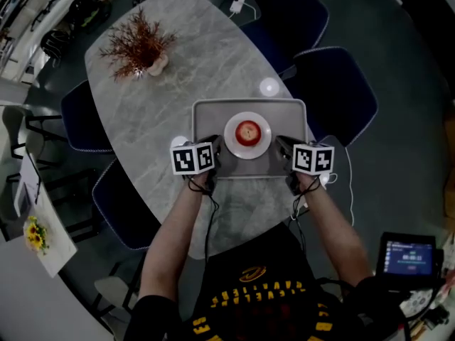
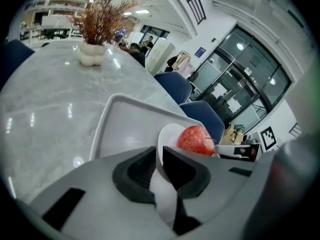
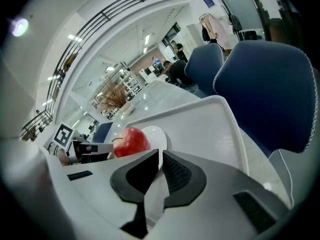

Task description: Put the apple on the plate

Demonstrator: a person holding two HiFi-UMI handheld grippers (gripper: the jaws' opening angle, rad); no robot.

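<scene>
Our left gripper point(image 2: 159, 151) has its jaws drawn almost together, with only a thin pale edge between the dark pads, and we take that edge to be the rim of the grey tray point(image 1: 210, 119). Our right gripper point(image 3: 160, 153) is the same, its jaws pinched onto the tray's opposite side. From the head view the two sit at the near left and near right of the tray, one on each side wall, and neither touches the fruit.

Just beyond both pairs of jaws is the white plate point(image 1: 232, 135), resting in the middle of the tray. The apple point(image 1: 247, 132) stands on the centre of it, red, round and upright, with a short stem visible in the gripper views. Going by how things lie, we judge the apple to be where the task wants it already.

If we did have to pick it up, we would expect a firm fruit of moderate weight with smooth, waxy skin. It should not give under the pads, but it could slip or roll out of a shallow pinch. We would take it across its widest part, one pad on each side and level with the middle, squeezing only enough to hold it so the flesh does not bruise. On the smooth plate it may also roll if the tray tips, so we would keep the tray level.

Beyond the tray there is only the marbled table point(image 1: 192, 55)
</scene>
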